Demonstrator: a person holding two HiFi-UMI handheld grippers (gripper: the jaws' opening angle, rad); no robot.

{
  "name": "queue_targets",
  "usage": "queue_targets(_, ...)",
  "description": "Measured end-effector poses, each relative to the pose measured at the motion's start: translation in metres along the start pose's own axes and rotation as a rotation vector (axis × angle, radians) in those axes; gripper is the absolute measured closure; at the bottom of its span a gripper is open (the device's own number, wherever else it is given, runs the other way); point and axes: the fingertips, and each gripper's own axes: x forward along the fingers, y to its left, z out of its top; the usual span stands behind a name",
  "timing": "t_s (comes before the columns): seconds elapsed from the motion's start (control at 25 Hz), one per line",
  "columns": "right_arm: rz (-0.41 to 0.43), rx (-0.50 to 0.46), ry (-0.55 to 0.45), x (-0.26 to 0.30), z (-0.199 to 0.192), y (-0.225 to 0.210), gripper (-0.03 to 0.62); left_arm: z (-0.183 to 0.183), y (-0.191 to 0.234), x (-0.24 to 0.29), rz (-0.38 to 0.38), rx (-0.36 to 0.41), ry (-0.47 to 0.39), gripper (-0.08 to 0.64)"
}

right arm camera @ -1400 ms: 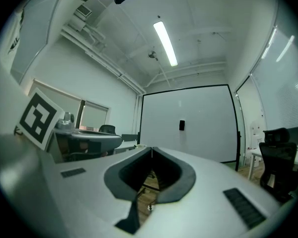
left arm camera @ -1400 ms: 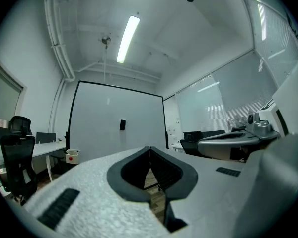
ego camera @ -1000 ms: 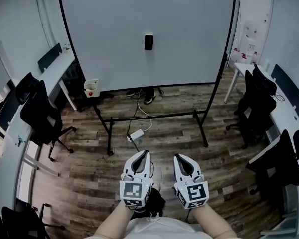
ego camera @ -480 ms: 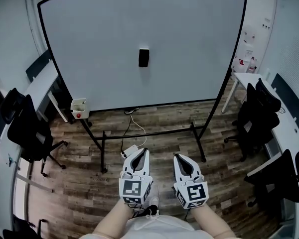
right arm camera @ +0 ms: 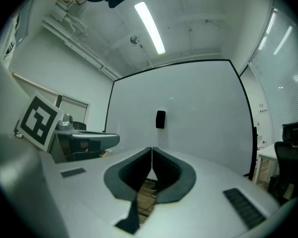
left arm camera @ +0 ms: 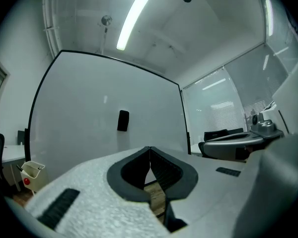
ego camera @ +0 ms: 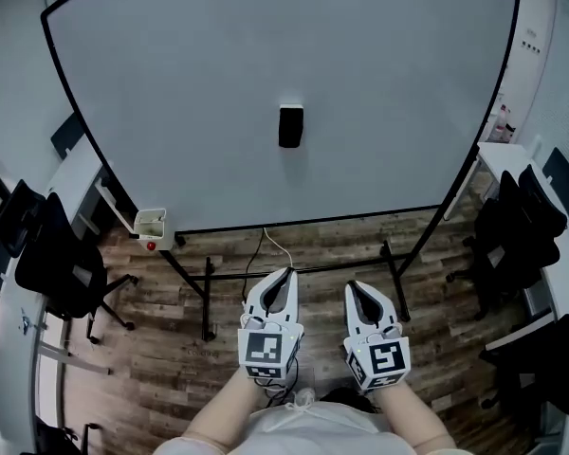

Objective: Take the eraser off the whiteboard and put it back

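Facing: I have the whiteboard point(ego camera: 171, 112) straight ahead, standing on a wood floor point(ego camera: 436, 259).
Eraser point(ego camera: 290, 126): stuck on the board, midway between its left and right edges, well apart from both tongs.
Left tongs point(ego camera: 284, 273): clenched, nothing between.
Right tongs point(ego camera: 352, 288): clenched, empty, just beside the left.

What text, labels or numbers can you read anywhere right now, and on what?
No words or numbers are readable.
Large white whiteboard: blank.
Small black rectangular eraser: no label visible.
Left gripper and right gripper: square black-and-white marker patterns, no letters.
Small wall items at right: too small to read.
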Motion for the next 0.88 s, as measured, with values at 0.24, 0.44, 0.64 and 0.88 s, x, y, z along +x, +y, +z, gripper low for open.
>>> queue_targets(0.24, 0.036, 0.002, 0.005, 0.050, -0.005, -0.032, 0.565, -0.009, 0.012, 0.046, 0.013, -0.007, -0.004, 0.543)
queue_targets(0.44, 0.108, 0.004, -0.007, 0.100, -0.003, -0.053, 0.565, -0.001, 0.027, 0.085, 0.047, -0.060, -0.019, 0.543)
queue_targets(0.64, 0.193, -0.009, -0.035, 0.145, 0.009, -0.080, 0.565, 0.009, 0.042, 0.131, 0.150, -0.042, -0.051, 0.543)
queue_targets(0.88, 0.247, -0.024, -0.049, 0.186, 0.020, -0.103, 0.565, 0.028, 0.062, 0.180, 0.205, -0.035, -0.090, 0.450)
